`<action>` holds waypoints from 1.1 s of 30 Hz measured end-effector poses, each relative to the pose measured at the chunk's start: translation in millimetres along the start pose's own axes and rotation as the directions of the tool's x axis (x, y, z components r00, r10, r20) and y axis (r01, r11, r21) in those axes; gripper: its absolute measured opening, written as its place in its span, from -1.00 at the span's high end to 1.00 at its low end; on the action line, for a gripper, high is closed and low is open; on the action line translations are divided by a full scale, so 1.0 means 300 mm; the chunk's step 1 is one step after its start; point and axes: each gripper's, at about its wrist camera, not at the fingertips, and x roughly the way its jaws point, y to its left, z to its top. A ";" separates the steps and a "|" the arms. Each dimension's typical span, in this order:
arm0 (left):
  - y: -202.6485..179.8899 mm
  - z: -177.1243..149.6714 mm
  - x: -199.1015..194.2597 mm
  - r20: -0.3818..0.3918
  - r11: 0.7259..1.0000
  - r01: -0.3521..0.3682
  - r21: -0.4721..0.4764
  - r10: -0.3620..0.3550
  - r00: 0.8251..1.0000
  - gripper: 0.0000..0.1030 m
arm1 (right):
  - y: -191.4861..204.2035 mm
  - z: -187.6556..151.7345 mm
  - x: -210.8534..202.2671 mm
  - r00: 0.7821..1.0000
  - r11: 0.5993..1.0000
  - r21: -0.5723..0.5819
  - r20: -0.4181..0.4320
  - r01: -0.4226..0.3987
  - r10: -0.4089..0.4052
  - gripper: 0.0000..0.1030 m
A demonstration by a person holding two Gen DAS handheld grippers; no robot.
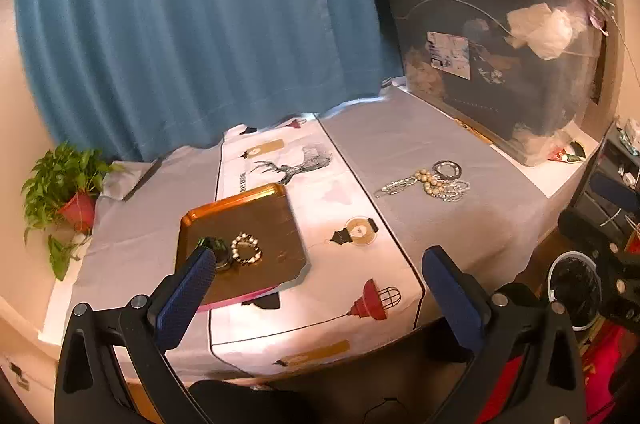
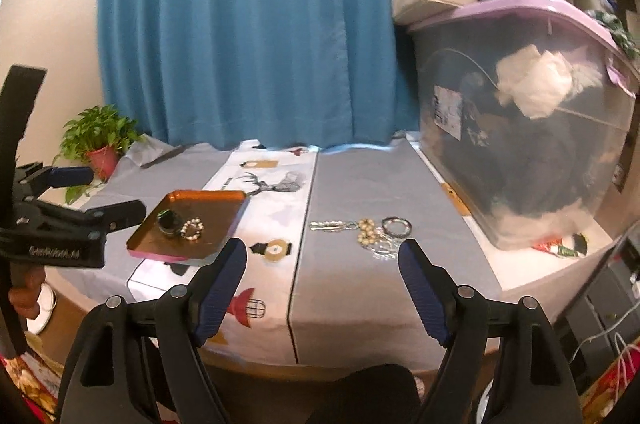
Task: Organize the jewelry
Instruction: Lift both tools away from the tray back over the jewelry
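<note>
**Two pieces in the tray, a cluster left on the desk**

While the task is judged partly done, more sorting remains. Toward the desk's left edge a potted plant is seen at the far corner. Beside it, on the printed runner, an orange tray is set, and in it a dark ring-shaped piece and a pearl bracelet are laid touching each other. The left gripper is held over the near edge with its tongs wide apart and nothing between them. Right of the runner, on the grey cloth, a jewelry cluster of silver chains, pearls and a dark bangle is left tangled together, well apart from the tray. The right gripper is held before it, tongs likewise apart and empty. Along the right edge a large storage bin is stood; no obstruction between cluster and tray is seen.
</note>
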 end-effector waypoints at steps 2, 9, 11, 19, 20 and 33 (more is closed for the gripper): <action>-0.014 0.002 0.025 -0.013 1.000 0.012 0.000 -0.012 1.000 -1.00 | -0.025 -0.008 0.014 1.000 1.000 0.011 -0.012 0.014 -0.014 -0.53; -0.031 0.029 0.151 -0.046 0.996 0.056 -0.071 -0.060 0.997 -1.00 | -0.139 -0.037 0.099 0.996 0.996 0.059 -0.062 0.072 -0.069 -0.53; -0.035 0.041 0.199 -0.056 0.993 0.068 -0.092 -0.073 0.996 -1.00 | -0.174 -0.042 0.132 0.993 0.993 0.069 -0.079 0.093 -0.087 -0.53; -0.094 0.083 0.411 -0.123 0.991 0.111 -0.080 -0.120 0.985 -1.00 | -0.305 -0.045 0.310 0.980 0.982 0.112 -0.149 0.152 -0.135 -0.53; -0.109 0.088 0.442 -0.145 0.992 0.115 -0.060 -0.122 0.982 -1.00 | -0.321 -0.045 0.336 0.978 0.981 0.113 -0.158 0.158 -0.139 -0.53; -0.183 0.194 0.828 -0.198 0.978 0.211 0.001 -0.206 0.958 -1.00 | -0.485 -0.043 0.716 0.952 0.976 0.122 -0.271 0.178 -0.140 -0.53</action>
